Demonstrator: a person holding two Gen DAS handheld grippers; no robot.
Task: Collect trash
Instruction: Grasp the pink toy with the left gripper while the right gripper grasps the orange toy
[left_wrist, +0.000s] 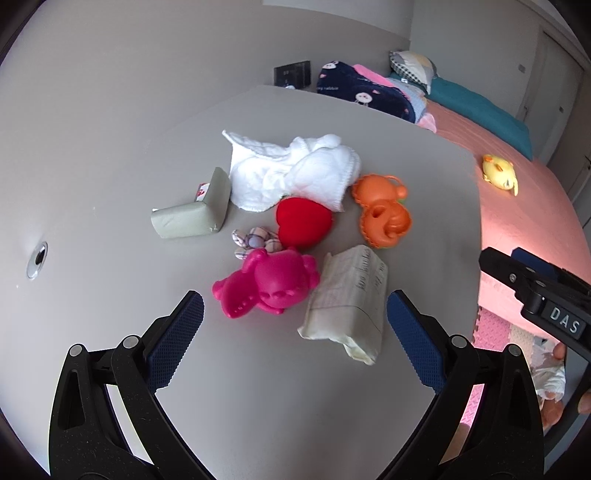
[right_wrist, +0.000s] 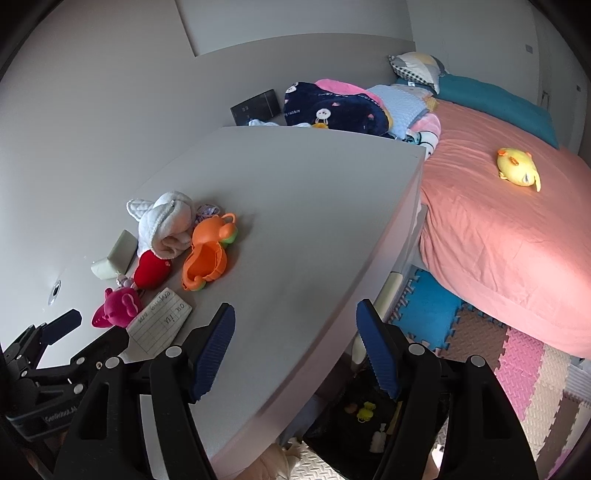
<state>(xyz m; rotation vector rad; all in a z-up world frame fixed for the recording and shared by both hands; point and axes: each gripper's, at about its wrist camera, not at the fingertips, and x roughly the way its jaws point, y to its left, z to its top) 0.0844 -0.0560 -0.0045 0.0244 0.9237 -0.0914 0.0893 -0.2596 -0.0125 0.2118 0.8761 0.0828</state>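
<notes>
On the grey table (left_wrist: 110, 166) lies a cluster of items. A folded lined paper packet (left_wrist: 347, 302) is nearest, just inside the right finger of my left gripper (left_wrist: 295, 306), which is open and holds nothing. A pink plastic toy (left_wrist: 267, 282) lies next to the packet, with a plaid bow (left_wrist: 255, 240), a red heart (left_wrist: 304, 221), an orange toy (left_wrist: 382, 210), a crumpled white cloth (left_wrist: 291, 170) and a grey-green folded wrapper (left_wrist: 192, 210) beyond. My right gripper (right_wrist: 295, 314) hovers open and empty over the table's right edge (right_wrist: 369, 288), apart from the paper packet (right_wrist: 159, 325).
A bed with a pink sheet (right_wrist: 498, 240) stands right of the table, carrying a yellow plush (right_wrist: 517, 170) and piled blankets (right_wrist: 340, 103). Coloured foam mats (right_wrist: 517, 354) cover the floor. A dark bin (right_wrist: 369, 413) sits below the table edge. A small round hole (left_wrist: 37, 258) marks the tabletop at the left.
</notes>
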